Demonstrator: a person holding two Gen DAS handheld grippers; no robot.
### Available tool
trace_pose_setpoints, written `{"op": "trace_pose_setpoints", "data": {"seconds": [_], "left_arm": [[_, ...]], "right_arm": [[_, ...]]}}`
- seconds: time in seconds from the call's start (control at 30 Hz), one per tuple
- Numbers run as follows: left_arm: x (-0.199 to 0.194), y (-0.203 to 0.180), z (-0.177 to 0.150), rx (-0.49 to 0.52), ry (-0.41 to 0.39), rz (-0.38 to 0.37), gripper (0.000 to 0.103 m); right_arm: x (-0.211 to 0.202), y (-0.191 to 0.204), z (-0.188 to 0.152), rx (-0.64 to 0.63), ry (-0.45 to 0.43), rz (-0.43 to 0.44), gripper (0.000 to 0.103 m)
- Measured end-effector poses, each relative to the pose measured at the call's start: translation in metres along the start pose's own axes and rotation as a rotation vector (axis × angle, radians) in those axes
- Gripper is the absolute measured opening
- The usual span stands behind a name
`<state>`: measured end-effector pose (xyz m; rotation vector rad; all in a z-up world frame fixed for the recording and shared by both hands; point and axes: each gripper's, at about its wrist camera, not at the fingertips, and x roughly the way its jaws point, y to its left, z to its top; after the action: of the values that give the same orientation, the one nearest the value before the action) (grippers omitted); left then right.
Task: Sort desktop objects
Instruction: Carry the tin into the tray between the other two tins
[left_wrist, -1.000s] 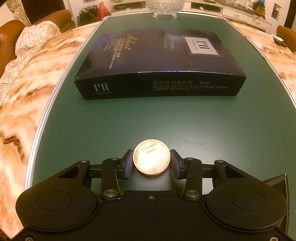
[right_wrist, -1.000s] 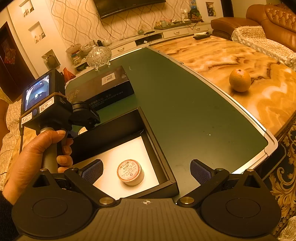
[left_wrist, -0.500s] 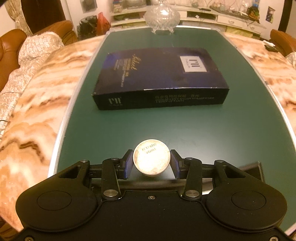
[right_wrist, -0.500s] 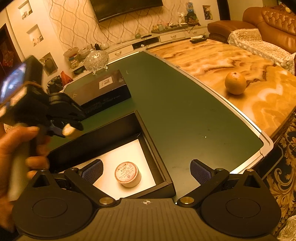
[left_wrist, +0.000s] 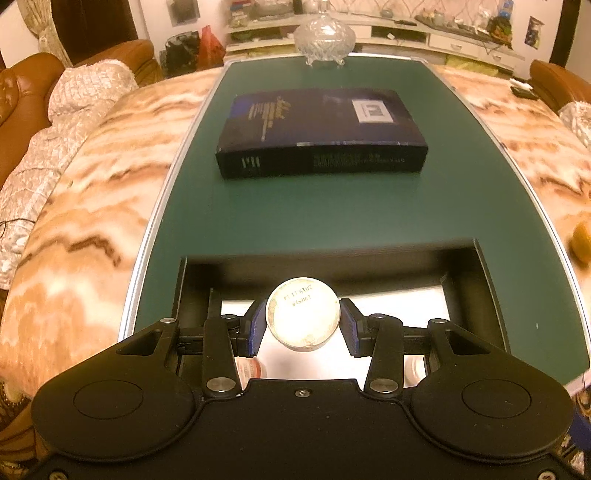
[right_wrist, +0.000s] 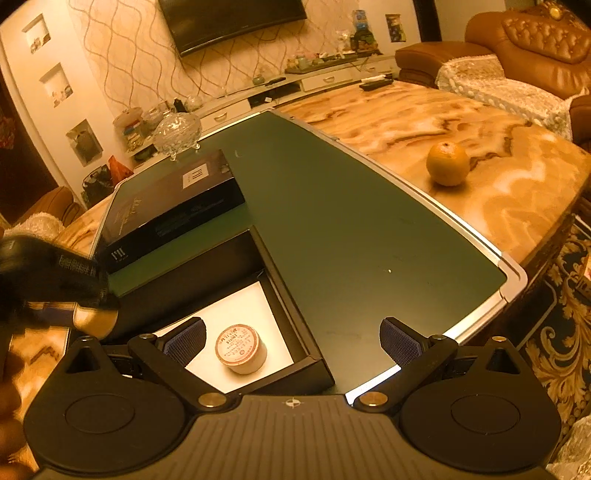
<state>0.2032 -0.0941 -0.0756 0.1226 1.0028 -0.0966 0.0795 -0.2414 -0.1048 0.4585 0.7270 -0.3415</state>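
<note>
My left gripper (left_wrist: 303, 325) is shut on a small round tin (left_wrist: 303, 314) with a pale base and holds it above the open black box (left_wrist: 476, 280) with a white floor. In the right wrist view the left gripper shows blurred at the left edge with the tin (right_wrist: 94, 319) over the box's rim (right_wrist: 291, 325). Another round tin with a red-printed lid (right_wrist: 241, 348) lies on the white floor of the box. My right gripper (right_wrist: 291, 339) is open and empty, over the box's near right corner.
A closed dark blue flat box (left_wrist: 317, 133) lies further back on the green table top (left_wrist: 332, 206). A glass bowl (left_wrist: 324, 37) stands at the far end. An orange (right_wrist: 447, 163) sits on the marble part at the right. Sofas flank the table.
My left gripper has pulled back and risen with the tin, so the open black box is now beneath it. The right gripper has barely moved.
</note>
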Motion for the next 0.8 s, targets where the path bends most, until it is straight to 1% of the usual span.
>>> {"op": "trace_pose_setpoints", "data": {"seconds": [0.2,0.43,0.8], "left_arm": [[0.006,-0.006,-0.019,-0.008,0.036,-0.021,0.041],[0.029,-0.014,-0.034,-0.003,0.087,-0.017,0.041],[0.046,-0.015,-0.039,-0.008,0.118,-0.021,0.041]], "right_arm": [[-0.001,-0.009,-0.001,0.042,0.004,-0.006,0.103],[-0.001,-0.011,-0.002,0.049,0.005,-0.012,0.103],[0.001,-0.008,-0.002,0.042,0.015,-0.015,0.103]]}}
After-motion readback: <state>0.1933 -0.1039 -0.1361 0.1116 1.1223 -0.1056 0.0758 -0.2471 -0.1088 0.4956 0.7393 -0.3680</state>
